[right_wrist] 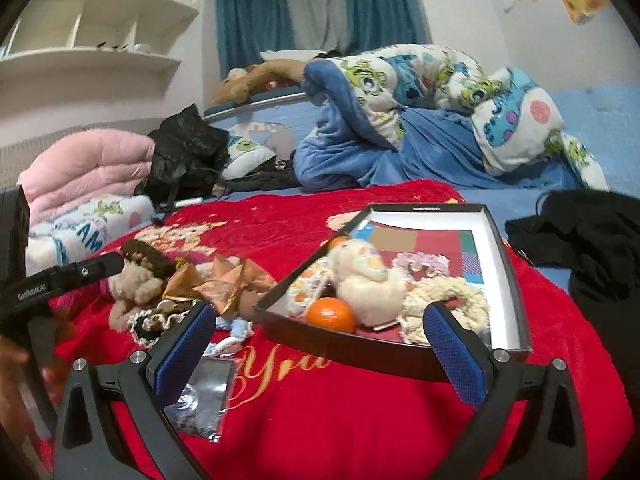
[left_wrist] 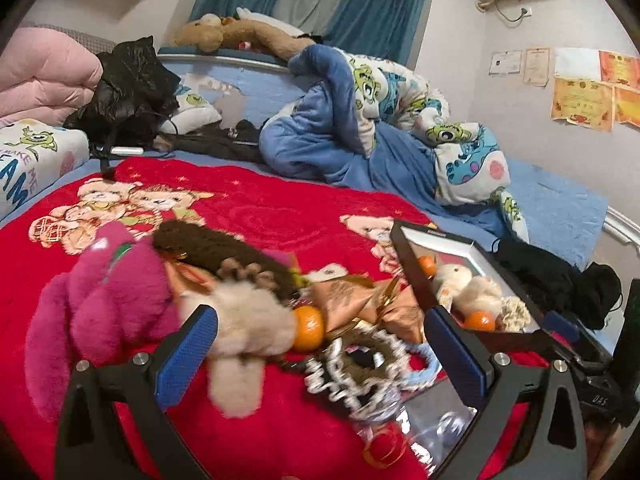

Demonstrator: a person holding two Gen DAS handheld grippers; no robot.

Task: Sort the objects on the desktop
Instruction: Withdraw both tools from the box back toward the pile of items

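Observation:
A pile of small things lies on the red blanket: a pink plush, a beige plush, an orange, a brown frilled scrunchie and copper bows. My left gripper is open and empty, just above the beige plush and the scrunchie. A black box holds a white plush, an orange and a cream scrunchie. My right gripper is open and empty at the box's near rim.
A foil packet lies on the blanket near the front. A blue quilt, a black bag, pink bedding and black clothes lie around the blanket. The left gripper's body shows at the right wrist view's left edge.

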